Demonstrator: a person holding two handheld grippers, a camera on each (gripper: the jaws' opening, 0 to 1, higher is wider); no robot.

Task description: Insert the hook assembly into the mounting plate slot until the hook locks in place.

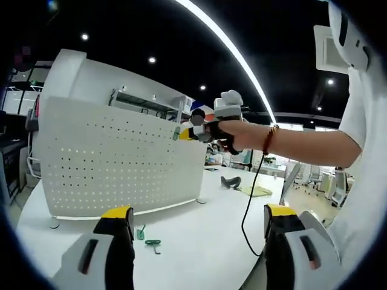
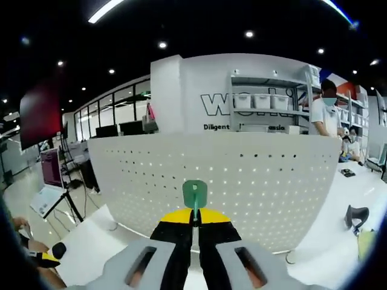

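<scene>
Right now the green hook [image 2: 195, 194] sits clamped between the yellow-tipped jaws of my right gripper [image 2: 195, 219], its flat green head standing up just above the tips and facing the white perforated mounting plate [image 2: 242, 181], which stands upright on the white table [image 2: 91, 241]. From the left gripper view, that right gripper [image 1: 184, 134] is held up in my hand [image 1: 233, 134] close to the plate's [image 1: 121, 163] upper right edge, with its black cable [image 1: 248, 205] drooping toward the table [image 1: 199, 248]; whether the hook already touches the plate I cannot tell. My left gripper [image 1: 199, 220] hangs low with its jaws spread wide and nothing between them. On the table just in front of the plate lie two more small green hooks [image 1: 148, 237], close together. Farther along the table sits a dark curved object [image 1: 230, 182] beside a pale yellow-green cloth [image 1: 257, 191]. Behind the plate stand shelves with white bins [image 2: 266, 101], and a person [image 2: 326, 118] in a white shirt stands nearby.
</scene>
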